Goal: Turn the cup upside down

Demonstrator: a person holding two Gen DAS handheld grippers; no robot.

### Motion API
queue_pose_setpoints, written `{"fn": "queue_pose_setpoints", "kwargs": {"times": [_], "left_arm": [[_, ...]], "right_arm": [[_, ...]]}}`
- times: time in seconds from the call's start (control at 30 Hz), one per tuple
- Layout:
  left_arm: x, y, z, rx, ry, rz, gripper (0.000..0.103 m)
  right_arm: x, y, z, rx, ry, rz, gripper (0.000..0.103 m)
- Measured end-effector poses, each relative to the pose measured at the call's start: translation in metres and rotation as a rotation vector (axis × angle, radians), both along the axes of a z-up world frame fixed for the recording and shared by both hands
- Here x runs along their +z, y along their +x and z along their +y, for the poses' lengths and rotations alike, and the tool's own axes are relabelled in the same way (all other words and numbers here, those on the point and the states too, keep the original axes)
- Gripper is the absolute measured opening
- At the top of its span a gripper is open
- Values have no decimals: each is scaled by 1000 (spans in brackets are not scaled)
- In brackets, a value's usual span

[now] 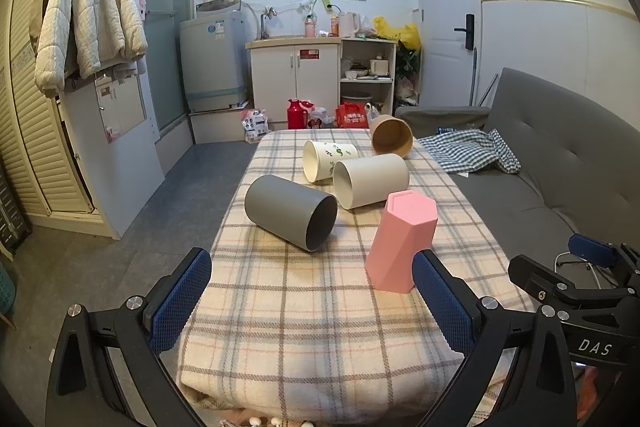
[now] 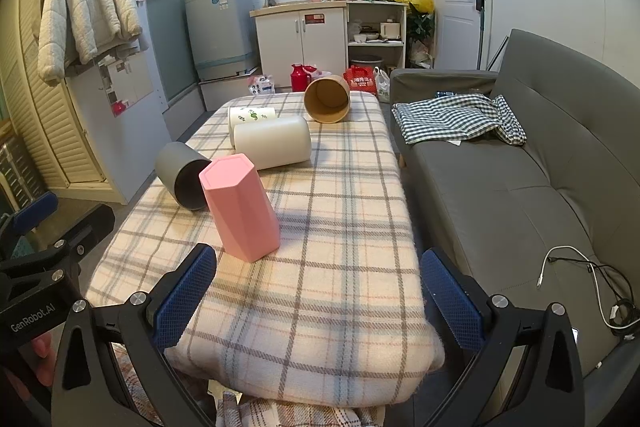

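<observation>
On the plaid tablecloth [image 1: 312, 307], a pink hexagonal cup [image 1: 400, 241] stands mouth-down, closed base uppermost.

Left wrist view: left gripper [image 1: 312, 301] spread wide and holding nothing, the faceted cup just beside its right pad, a grey cup [image 1: 290, 211] lying on its side behind. Right wrist view: right gripper [image 2: 320, 293] likewise parted, the pink cup ahead-left, clear of both pads.
</observation>
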State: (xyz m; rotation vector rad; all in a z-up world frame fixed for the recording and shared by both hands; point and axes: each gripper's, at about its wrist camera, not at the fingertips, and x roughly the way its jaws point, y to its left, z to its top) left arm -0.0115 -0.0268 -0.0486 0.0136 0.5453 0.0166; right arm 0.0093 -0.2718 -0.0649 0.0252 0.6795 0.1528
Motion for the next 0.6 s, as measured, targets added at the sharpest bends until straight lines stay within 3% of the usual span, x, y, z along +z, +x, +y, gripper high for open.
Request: {"fn": "queue_pose_setpoints", "kwargs": {"times": [0.6], "left_arm": [[-1, 1, 1, 1, -1, 2, 103]], "right_arm": [[-2, -1, 1, -5, -1, 13, 103]]}}
